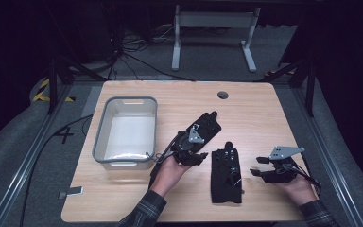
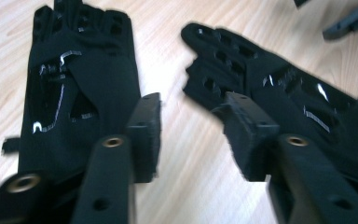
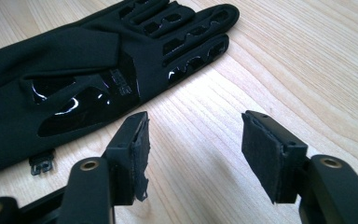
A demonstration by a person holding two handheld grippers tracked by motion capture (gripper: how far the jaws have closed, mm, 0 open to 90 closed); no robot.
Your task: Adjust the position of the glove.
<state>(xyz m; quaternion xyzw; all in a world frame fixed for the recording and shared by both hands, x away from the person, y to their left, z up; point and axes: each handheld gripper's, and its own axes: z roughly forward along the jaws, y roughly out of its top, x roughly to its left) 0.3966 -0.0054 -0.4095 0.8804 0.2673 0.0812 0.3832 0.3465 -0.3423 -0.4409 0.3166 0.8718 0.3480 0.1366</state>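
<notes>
Gloves (image 1: 226,171) (glossy patches), matte black fabric

The light wooden bench (image 1: 246,109) with rounded corners has a dark round grommet hole (image 1: 223,95) near its far edge. A grey translucent plastic tub (image 1: 102,137) stands towards the left edge. Two black fabric gloves with glossy patches lie right of the tub: one glove (image 1: 206,125) aslant at mid-bench, the other glove (image 1: 226,174) towards the near edge.
</notes>
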